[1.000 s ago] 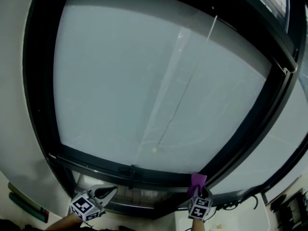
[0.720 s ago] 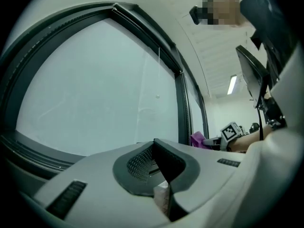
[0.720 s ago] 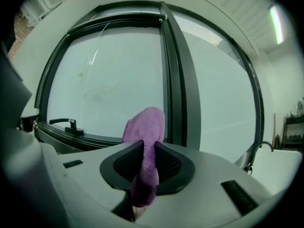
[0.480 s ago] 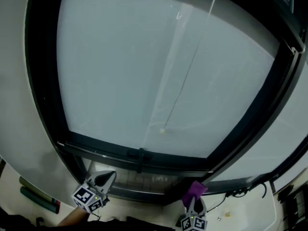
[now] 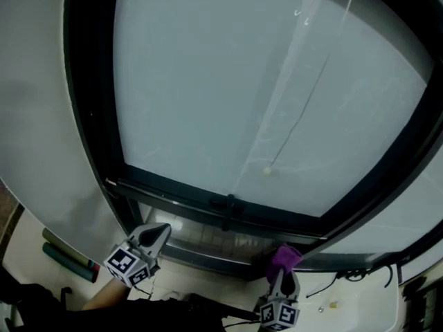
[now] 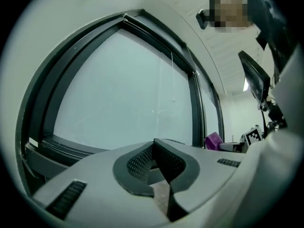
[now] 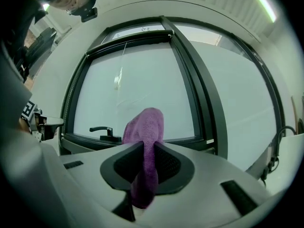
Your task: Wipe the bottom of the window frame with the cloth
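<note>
A fuzzy purple cloth (image 7: 146, 122) is clamped in the right tongs (image 7: 144, 148) near the dark window frame's bottom (image 5: 173, 192); the left tongs (image 6: 155, 144) are closed, empty. Contact seems needed next.

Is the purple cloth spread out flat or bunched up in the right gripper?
Bunched: the right gripper pinches the cloth between its jaws as a narrow wad that sticks out past their tips.

In the head view I see a thin white cord (image 5: 308, 95) running from upper right toward centre, ending in a small bead (image 5: 267, 171). Two green tubes (image 5: 69, 261) lie side by side at lower left. A black cable (image 5: 356, 275) loops at lower right. In the right gripper view, a ceiling light strip (image 7: 263, 3) sits at upper right.
</note>
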A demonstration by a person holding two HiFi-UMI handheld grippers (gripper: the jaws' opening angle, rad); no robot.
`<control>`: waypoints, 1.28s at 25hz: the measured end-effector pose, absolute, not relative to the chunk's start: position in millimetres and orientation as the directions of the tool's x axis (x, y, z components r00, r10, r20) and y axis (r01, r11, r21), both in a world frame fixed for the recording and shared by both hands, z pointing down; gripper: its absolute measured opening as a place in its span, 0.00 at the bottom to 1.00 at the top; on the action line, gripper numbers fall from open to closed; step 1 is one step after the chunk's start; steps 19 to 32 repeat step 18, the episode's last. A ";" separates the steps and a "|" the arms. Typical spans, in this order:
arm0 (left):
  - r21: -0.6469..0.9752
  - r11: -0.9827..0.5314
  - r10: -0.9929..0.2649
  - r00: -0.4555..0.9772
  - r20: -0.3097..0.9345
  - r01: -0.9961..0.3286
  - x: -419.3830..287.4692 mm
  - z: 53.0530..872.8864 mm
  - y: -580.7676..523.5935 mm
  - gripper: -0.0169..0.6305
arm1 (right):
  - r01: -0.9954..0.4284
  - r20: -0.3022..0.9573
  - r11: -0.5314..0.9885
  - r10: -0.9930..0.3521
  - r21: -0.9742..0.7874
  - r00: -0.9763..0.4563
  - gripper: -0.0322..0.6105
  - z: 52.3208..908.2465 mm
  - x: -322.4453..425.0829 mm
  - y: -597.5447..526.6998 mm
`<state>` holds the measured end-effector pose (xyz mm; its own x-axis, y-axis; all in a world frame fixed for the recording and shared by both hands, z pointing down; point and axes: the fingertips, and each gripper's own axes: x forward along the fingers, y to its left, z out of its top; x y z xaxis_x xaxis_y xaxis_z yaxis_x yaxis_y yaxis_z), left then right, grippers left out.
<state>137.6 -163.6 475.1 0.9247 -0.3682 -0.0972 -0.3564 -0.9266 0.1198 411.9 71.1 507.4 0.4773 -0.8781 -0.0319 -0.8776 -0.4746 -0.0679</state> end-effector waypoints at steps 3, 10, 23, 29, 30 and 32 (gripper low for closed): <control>0.129 -0.919 -0.386 0.918 -0.096 -0.373 128.2 475.2 -165.6 0.03 | -0.887 -0.041 -0.457 -0.887 -0.066 0.460 0.15 504.6 406.1 63.1; 0.120 -0.914 -0.399 0.912 -0.098 -0.387 116.7 479.0 -166.6 0.03 | -0.897 -0.027 -0.437 -0.898 -0.064 0.439 0.15 507.4 400.6 59.9; 0.127 -0.914 -0.398 0.912 -0.095 -0.386 120.2 477.4 -158.8 0.03 | -0.906 -0.039 -0.418 -0.906 -0.068 0.421 0.15 502.7 399.8 60.8; 0.127 -0.914 -0.398 0.912 -0.095 -0.386 120.2 477.4 -158.8 0.03 | -0.906 -0.039 -0.418 -0.906 -0.068 0.421 0.15 502.7 399.8 60.8; 0.127 -0.914 -0.398 0.912 -0.095 -0.386 120.2 477.4 -158.8 0.03 | -0.906 -0.039 -0.418 -0.906 -0.068 0.421 0.15 502.7 399.8 60.8; 0.127 -0.914 -0.398 0.912 -0.095 -0.386 120.2 477.4 -158.8 0.03 | -0.906 -0.039 -0.418 -0.906 -0.068 0.421 0.15 502.7 399.8 60.8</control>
